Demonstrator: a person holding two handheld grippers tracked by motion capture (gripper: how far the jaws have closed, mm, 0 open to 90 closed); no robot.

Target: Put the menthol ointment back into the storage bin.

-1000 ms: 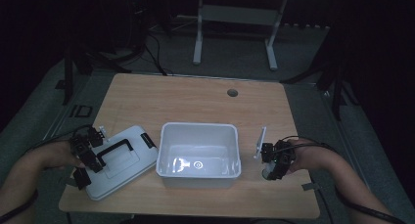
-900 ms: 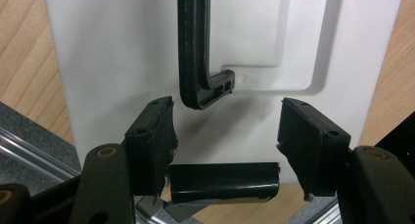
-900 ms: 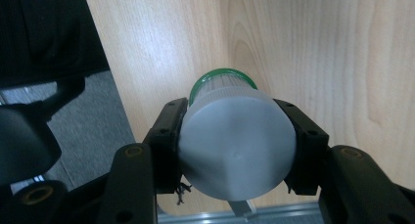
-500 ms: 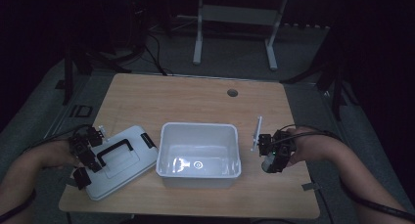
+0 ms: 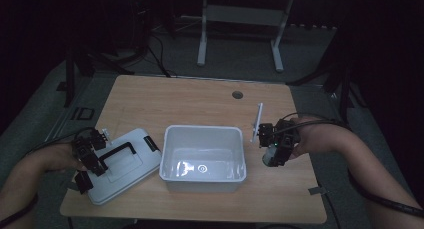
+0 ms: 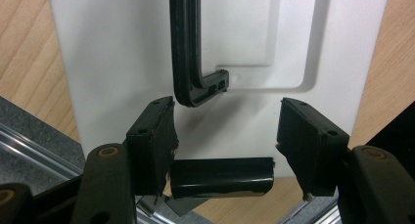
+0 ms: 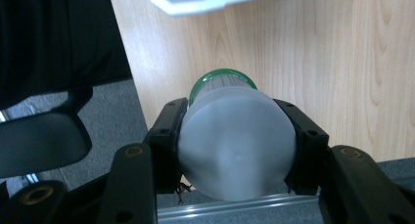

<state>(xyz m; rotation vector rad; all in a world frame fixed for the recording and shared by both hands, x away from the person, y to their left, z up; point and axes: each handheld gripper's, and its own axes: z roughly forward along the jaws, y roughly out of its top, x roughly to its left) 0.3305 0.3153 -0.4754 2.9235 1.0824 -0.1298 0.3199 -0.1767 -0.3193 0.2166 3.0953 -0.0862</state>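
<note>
At centre right, the right gripper [image 5: 270,146] clamps a frosted green-capped plastic bottle [image 7: 236,141], seemingly bound for the white plastic bin [image 5: 172,171]; lower left, the left gripper [image 6: 222,145] hangs open over the white handled lid [image 6: 117,57].

Wooden table [image 5: 200,101] with a round hole [image 5: 237,95] near its far edge, grey floor [image 5: 240,54], white metal stand [image 5: 240,14] beyond.

Left gripper [image 5: 92,156] low at table's left, jaws spread wide. Right gripper [image 5: 275,144] raised at right, jaws clamped.
</note>
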